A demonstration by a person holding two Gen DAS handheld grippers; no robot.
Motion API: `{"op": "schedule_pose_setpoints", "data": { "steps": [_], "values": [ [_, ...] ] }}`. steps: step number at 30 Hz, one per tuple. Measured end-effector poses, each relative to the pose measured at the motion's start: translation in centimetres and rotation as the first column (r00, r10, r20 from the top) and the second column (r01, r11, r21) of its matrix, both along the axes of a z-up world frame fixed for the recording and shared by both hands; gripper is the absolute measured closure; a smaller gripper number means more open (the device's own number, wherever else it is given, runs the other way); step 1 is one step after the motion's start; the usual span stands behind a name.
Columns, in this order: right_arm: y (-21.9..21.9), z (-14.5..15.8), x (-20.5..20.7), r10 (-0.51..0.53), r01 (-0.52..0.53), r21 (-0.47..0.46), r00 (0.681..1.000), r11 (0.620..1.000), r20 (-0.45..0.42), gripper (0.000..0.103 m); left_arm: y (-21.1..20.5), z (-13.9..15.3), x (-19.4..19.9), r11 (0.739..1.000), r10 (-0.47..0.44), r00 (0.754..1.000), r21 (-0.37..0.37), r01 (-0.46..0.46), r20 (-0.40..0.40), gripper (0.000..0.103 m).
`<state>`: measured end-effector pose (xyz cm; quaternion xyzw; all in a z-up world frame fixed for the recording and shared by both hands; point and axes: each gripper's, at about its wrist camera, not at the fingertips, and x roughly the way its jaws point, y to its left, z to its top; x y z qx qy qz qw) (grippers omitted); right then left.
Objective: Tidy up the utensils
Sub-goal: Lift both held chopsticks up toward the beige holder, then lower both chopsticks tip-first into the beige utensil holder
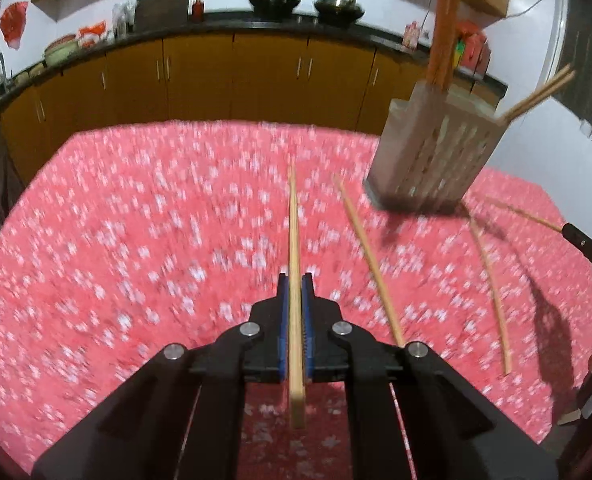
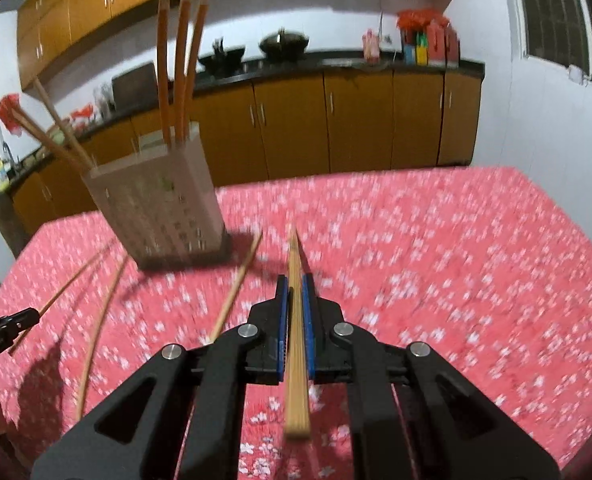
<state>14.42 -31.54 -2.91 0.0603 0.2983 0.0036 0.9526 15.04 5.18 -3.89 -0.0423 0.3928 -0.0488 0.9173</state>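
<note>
My left gripper is shut on a bamboo chopstick that points forward over the red floral tablecloth. My right gripper is shut on another bamboo chopstick. A grey perforated utensil holder stands ahead right of the left gripper; in the right wrist view the holder stands ahead left. It holds orange-brown utensil handles and a pair of chopsticks. Loose chopsticks lie on the cloth near the holder; they also show in the right wrist view.
The other gripper's tip shows at the right edge of the left wrist view and at the left edge of the right wrist view. Brown kitchen cabinets and a dark counter with woks stand behind the table.
</note>
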Motion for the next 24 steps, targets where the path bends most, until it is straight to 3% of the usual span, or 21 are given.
{"op": "schedule_pose_setpoints", "data": {
  "steps": [10, 24],
  "values": [
    [-0.4, 3.7, -0.8, -0.009, 0.006, 0.020, 0.992, 1.000, 0.124, 0.095, 1.0, 7.7, -1.0, 0.994, 0.031, 0.978, -0.111, -0.008, 0.208, 0.096],
    [-0.8, 6.1, -0.8, 0.006, -0.016, 0.060, 0.986, 0.998, 0.169, 0.095, 1.1, 11.3, -1.1, 0.990, 0.023, 0.956, -0.137, 0.018, 0.292, 0.096]
  ]
}}
